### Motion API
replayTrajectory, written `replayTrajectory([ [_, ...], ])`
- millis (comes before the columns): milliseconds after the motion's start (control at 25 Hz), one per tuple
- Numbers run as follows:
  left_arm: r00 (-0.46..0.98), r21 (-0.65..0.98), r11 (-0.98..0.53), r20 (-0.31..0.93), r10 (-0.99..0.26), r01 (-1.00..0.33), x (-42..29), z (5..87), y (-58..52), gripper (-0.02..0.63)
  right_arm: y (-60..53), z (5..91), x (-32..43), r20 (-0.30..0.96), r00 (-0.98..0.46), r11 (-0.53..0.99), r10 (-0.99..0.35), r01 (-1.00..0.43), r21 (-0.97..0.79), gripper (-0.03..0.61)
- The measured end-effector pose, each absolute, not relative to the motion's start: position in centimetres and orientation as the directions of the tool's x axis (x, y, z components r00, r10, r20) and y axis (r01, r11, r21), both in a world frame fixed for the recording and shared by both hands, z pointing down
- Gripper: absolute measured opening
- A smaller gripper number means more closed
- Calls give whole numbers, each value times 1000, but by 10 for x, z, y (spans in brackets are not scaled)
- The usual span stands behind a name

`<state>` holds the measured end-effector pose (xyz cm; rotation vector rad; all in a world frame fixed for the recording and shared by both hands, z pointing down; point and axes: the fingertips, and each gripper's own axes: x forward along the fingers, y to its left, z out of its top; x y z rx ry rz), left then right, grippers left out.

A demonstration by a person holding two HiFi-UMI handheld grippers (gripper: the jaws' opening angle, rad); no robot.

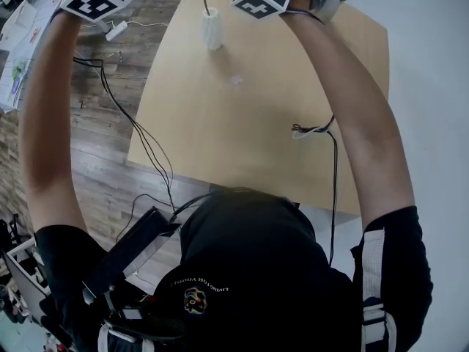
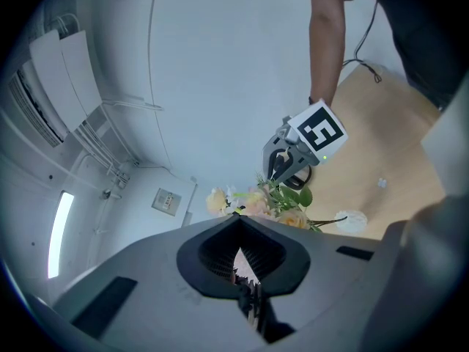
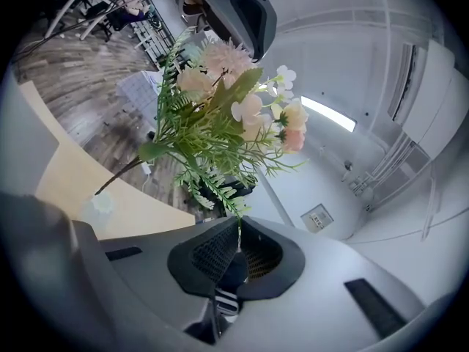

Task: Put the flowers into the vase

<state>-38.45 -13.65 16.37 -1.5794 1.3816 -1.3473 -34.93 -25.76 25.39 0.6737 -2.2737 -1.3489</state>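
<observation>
A white ribbed vase [image 1: 212, 29] stands near the far edge of the tan table [image 1: 242, 123], with a dark stem rising out of it. The bouquet [image 3: 220, 108] has pale pink and cream blooms with green fern, and its stem slants down to the vase [image 3: 102, 202]. My right gripper [image 3: 236, 249] is shut on a thin fern sprig at the bouquet's lower edge. My left gripper [image 2: 239, 254] is shut, with a pale pink bit of bloom between its pads. From the left gripper view the flowers [image 2: 256, 200] sit just past the jaws, beside the right gripper [image 2: 289, 169].
A black cable [image 1: 322, 134] lies across the table's right side, and a small pale scrap [image 1: 236, 79] lies near the vase. More cables [image 1: 135, 127] trail over the wooden floor at left. Papers [image 1: 18, 57] lie at the far left.
</observation>
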Motion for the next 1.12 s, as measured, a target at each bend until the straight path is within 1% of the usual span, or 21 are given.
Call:
replayTrajectory([
  [640, -57, -912, -270, 301, -952, -307, -383, 177, -145, 3, -265, 268, -347, 129, -786, 420, -605, -177, 890, 25],
  [1120, -50, -901, -307, 337, -940, -305, -381, 196, -145, 2, -272, 296, -337, 188, -766, 438, -615, -133, 889, 25],
])
